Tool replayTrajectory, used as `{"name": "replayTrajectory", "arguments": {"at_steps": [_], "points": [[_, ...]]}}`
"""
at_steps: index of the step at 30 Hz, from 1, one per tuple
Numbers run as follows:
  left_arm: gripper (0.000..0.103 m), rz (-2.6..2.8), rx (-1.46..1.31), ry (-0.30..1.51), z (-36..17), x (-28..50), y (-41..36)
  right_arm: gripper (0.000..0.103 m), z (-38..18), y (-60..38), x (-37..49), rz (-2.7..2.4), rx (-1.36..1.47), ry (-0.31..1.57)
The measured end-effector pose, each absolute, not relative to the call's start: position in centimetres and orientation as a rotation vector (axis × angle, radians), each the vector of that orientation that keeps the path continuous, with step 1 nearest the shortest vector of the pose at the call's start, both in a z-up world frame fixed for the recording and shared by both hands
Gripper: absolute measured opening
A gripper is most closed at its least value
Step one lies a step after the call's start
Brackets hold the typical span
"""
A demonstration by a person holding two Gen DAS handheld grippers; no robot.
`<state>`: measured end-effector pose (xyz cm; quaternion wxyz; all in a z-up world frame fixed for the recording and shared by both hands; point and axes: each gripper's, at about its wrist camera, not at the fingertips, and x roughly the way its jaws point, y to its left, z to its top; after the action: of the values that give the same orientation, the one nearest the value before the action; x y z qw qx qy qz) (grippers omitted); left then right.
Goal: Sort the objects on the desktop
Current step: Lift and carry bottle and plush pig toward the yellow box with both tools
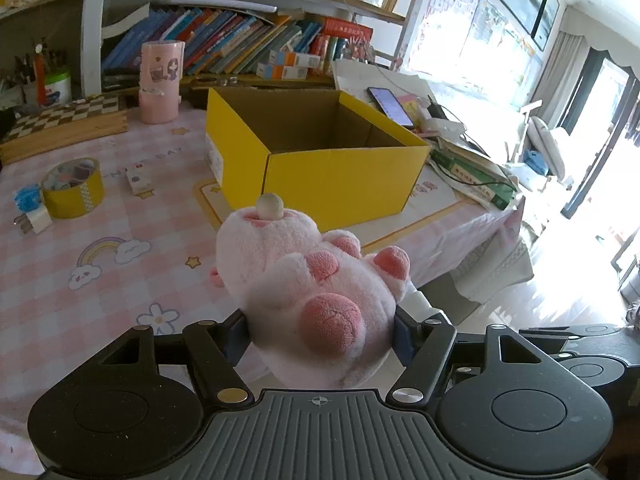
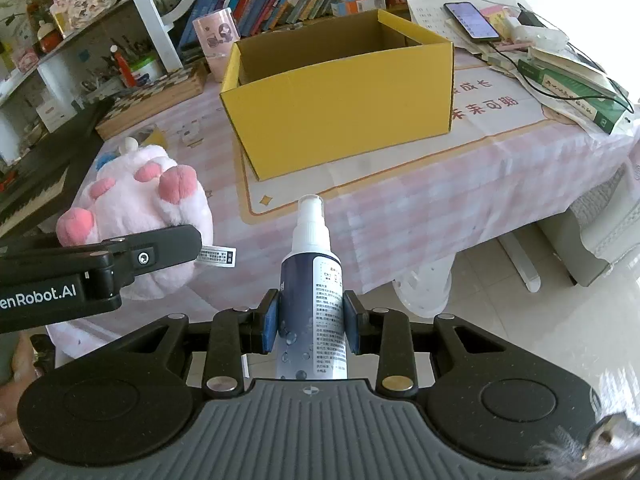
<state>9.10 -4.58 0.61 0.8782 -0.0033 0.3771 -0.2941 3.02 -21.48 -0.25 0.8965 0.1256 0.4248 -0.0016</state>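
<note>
My left gripper [image 1: 320, 328] is shut on a pink plush toy [image 1: 304, 280] with darker pink paws, held above the table's front edge. The toy and the left gripper's arm also show in the right wrist view [image 2: 136, 208], at the left. My right gripper [image 2: 311, 320] is shut on a white and dark blue spray bottle [image 2: 312, 280], nozzle pointing forward, held off the table's front edge. An open, empty yellow cardboard box [image 1: 340, 176] stands on the table ahead of both grippers; it also shows in the right wrist view [image 2: 344, 112].
On the pink checked tablecloth [image 1: 120, 280] lie a yellow tape roll [image 1: 74, 188], a small white box [image 1: 140, 180], a pink cylinder container [image 1: 160, 80] and a chessboard [image 1: 60, 120]. Right of the box are a phone [image 1: 390, 106], books [image 1: 472, 172] and cables. A bookshelf stands behind.
</note>
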Motion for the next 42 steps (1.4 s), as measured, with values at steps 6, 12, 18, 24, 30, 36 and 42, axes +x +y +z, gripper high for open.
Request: {"name": "replayTrajectory", "arguments": {"at_steps": [6, 12, 18, 24, 30, 36, 42], "points": [[0.069, -0.62, 0.004, 0.777, 0.7, 9.6, -5.6, 0.03, -0.3, -22.3, 3.9, 0.003, 0.256, 0.886], [0.069, -0.629, 0.013, 0.768, 0.7, 10.2, -6.9, 0.03, -0.2, -23.2, 4.8, 0.003, 0.243, 0.888], [0.069, -0.633, 0.018, 0.73, 1.1, 10.6, -8.2, 0.03, 0.0, -24.6, 5.8, -0.003, 0.237, 0.885], [0.069, -0.615, 0.029, 0.672, 1.9, 11.1, -9.8, 0.03, 0.7, -26.2, 7.1, 0.004, 0.229, 0.849], [0.069, -0.575, 0.033, 0.614, 3.3, 12.1, -11.6, 0.03, 2.1, -28.5, 9.0, 0.023, 0.24, 0.796], [0.069, -0.518, 0.028, 0.577, 4.7, 13.6, -13.3, 0.03, 4.0, -30.6, 11.5, 0.074, 0.224, 0.731], [0.069, -0.472, 0.006, 0.535, 6.4, 15.9, -14.8, 0.03, 6.3, -32.6, 14.6, 0.137, 0.202, 0.661]]}}
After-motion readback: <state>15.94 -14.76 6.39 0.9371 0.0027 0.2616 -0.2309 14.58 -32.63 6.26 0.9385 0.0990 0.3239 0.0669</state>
